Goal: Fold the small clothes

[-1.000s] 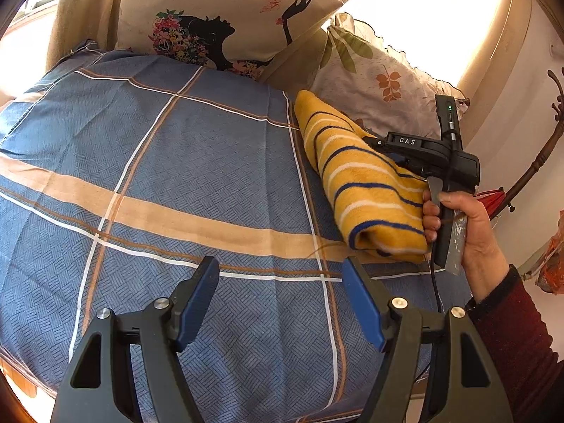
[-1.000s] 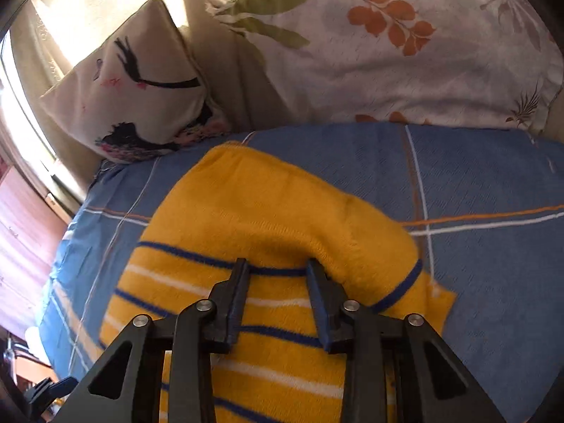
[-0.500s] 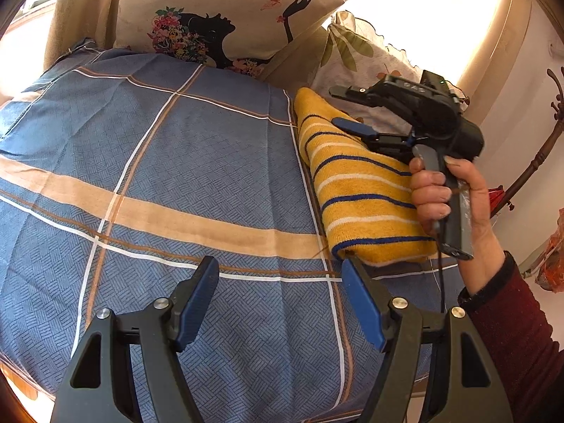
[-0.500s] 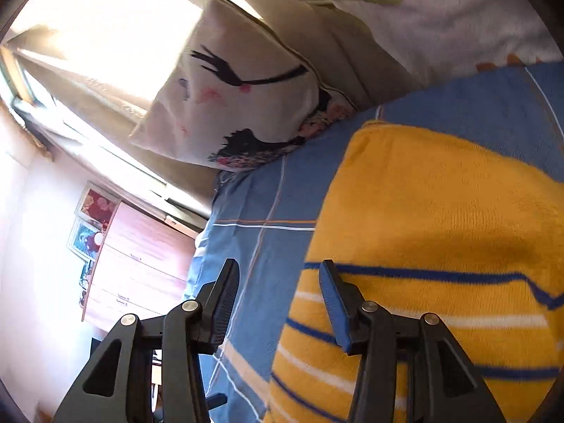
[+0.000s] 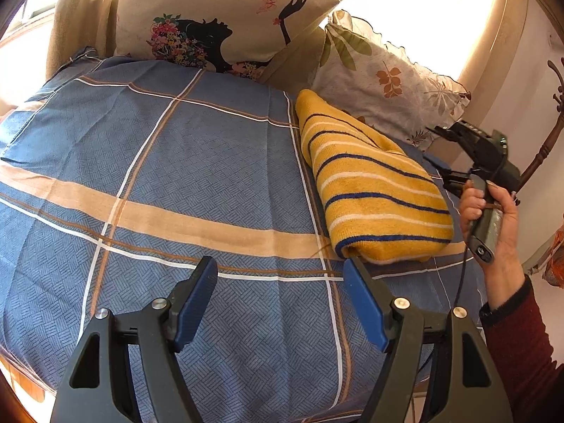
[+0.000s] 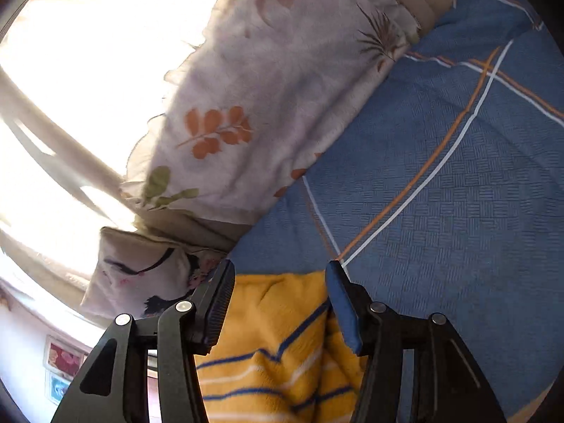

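My left fingers (image 5: 278, 305) are spread wide and hold nothing, hovering over the near edge of the bed (image 5: 176, 183). The yellow striped sweater (image 5: 370, 190) lies folded into a long bundle toward the bed's right edge, ahead and to the right of them; its near end sits just beyond my right-hand fingertip. Its long axis runs from the near edge back toward the leaf-print pillow (image 5: 384, 81) at the head of the bed. My right fingers (image 6: 278, 303) are also spread, gripping nothing, and hang over the bundle's far end with the yellow knit showing between and below them; I cannot tell whether they touch it. Seen from the left wrist, my right hand (image 5: 493, 218) sits just beside the sweater's right flank, so it is the nearer one. I judge the fold nearly finished, with any last tuck or press falling to the right.
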A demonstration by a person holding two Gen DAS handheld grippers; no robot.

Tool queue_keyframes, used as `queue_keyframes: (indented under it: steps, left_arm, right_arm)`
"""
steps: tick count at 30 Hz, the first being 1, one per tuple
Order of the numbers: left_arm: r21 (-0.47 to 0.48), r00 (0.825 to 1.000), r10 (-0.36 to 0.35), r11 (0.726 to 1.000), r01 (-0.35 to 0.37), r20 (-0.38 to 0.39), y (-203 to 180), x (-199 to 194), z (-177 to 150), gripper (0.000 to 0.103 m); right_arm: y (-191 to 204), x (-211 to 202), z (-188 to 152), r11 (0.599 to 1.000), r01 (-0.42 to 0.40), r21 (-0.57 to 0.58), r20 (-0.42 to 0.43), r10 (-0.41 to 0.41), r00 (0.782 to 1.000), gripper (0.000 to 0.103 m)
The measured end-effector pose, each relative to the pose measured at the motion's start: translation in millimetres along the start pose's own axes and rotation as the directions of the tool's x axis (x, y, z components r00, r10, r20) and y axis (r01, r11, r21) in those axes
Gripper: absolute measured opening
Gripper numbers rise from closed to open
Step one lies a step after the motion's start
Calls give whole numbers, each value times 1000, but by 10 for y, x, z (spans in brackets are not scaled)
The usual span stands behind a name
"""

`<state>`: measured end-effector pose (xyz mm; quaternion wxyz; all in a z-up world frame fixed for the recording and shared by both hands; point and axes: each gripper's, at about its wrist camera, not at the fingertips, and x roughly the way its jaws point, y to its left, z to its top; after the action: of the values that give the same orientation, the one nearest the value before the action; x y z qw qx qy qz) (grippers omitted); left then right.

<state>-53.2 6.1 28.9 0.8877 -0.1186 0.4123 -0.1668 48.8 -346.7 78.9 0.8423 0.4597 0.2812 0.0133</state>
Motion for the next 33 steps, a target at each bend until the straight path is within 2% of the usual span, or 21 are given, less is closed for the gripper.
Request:
queue_keyframes:
  steps: [2,4,5,6,7,10,11,12,18,21,23,25,27,33]
  left_arm:
    - [26,1000,26,999,-26,3,-106,5,-4,73]
    - [65,998,59,996,-60,14,-235,6,-13,73]
    - [87,997,78,993,-79,22,-300,7,-15,73]
    - [109,995,98,989,-101,28,-364,12,-15,73]
    - [130,993,116,984,-119,32,-427,22,-10,73]
    - [174,991,128,976,-130,25,-588,60,36,73]
    - [185,993,114,976,-116,21,-641,70,69,73]
    - [199,995,102,974,-105,25,-699,79,108,73]
    - [311,988,127,939,-149,90,-1138,296,304,76]
    - [343,981,178,919,-195,80,-1236,548,363,76]
    - [346,973,226,911,-226,41,-1207,742,373,76]
    - [322,969,247,918,-231,-7,-1113,865,355,76]
    - [282,971,236,935,-217,-35,-1015,884,327,78]
    - [247,972,233,944,-220,-24,-936,721,228,80]
  right_arm:
    - [202,-153,-210,992,-77,-100,-35,74,997,63]
    - [296,-177,-420,973,-167,-157,-132,147,980,69]
    - [288,-127,-501,967,-201,-157,-193,170,966,71]
    - [220,-71,-567,970,-189,-149,-226,153,962,71]
    - [99,-36,-601,980,-142,-141,-221,109,969,71]
    - [-176,-156,-607,990,0,-140,-139,-20,990,61]
    - [-238,-257,-612,987,73,-143,-105,-89,991,66]
    - [-301,-344,-617,985,103,-142,-79,-115,990,69]
    - [-526,-938,-701,973,149,-175,40,-144,989,71]
    - [-552,-1174,-780,966,161,-202,88,-146,985,75]
    - [-547,-1270,-842,962,166,-215,103,-147,984,76]
    - [-541,-1378,-908,959,168,-229,114,-145,983,77]
    - [-525,-1420,-952,953,179,-244,125,-152,980,78]
    - [-524,-1465,-1100,954,184,-238,109,-163,981,80]
